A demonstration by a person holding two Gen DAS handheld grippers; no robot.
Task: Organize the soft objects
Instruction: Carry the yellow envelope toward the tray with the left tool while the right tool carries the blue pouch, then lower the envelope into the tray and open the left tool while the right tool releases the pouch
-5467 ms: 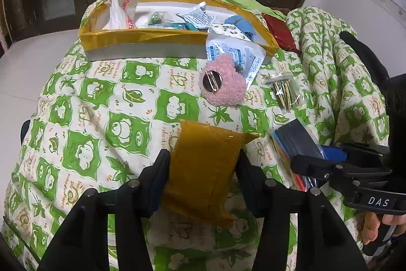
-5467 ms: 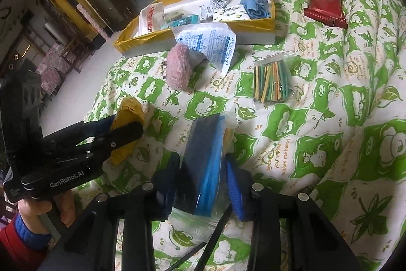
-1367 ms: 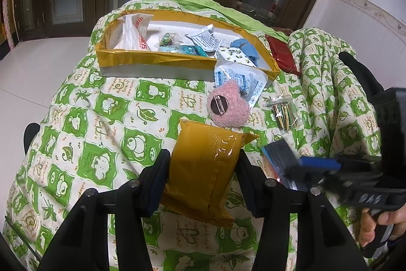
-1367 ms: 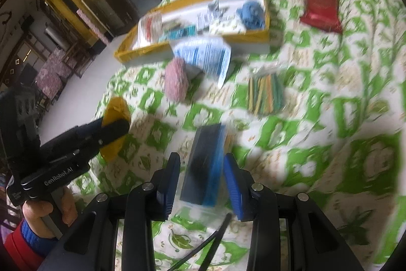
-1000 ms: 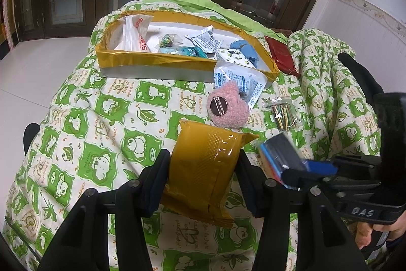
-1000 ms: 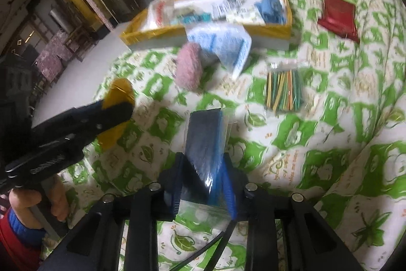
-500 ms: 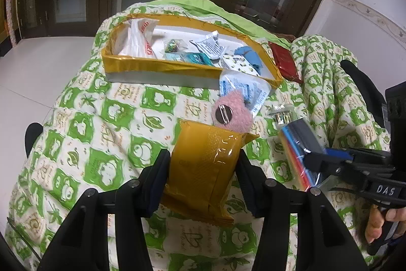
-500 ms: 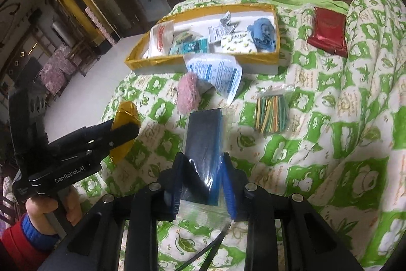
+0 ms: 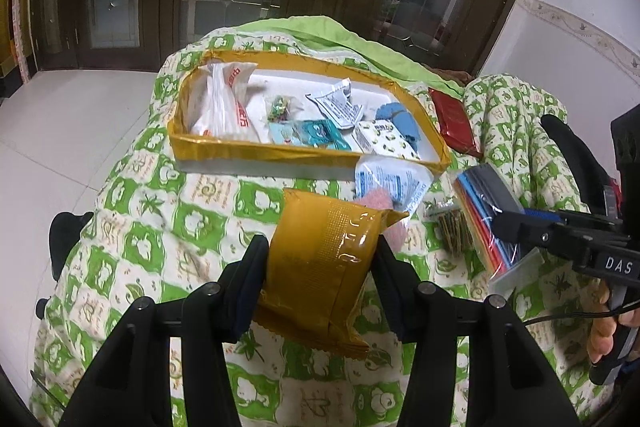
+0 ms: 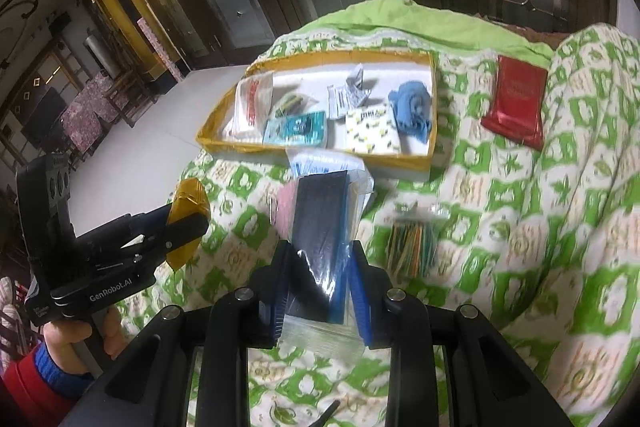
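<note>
My left gripper (image 9: 320, 263) is shut on a gold foil packet (image 9: 324, 263) and holds it above the green quilt; it also shows in the right wrist view (image 10: 188, 227). My right gripper (image 10: 320, 267) is shut on a clear bag of dark and blue sheets (image 10: 320, 239), also seen at the right of the left wrist view (image 9: 486, 215). Ahead lies a yellow-rimmed tray (image 9: 280, 155) (image 10: 320, 147) with several small packets and a blue cloth (image 10: 414, 109). A pink fluffy pad (image 9: 384, 207) and a white printed pouch (image 9: 390, 183) lie before the tray.
A red foil packet (image 10: 516, 103) lies on the quilt right of the tray. A bag of coloured sticks (image 10: 412, 247) lies right of my right gripper. The quilt (image 9: 140, 227) drops off to a white floor on the left. Dark glass doors stand behind.
Both grippers have risen and moved toward the tray with their loads. The tray now looks closer and the pink pad is partly hidden behind the gold packet.
</note>
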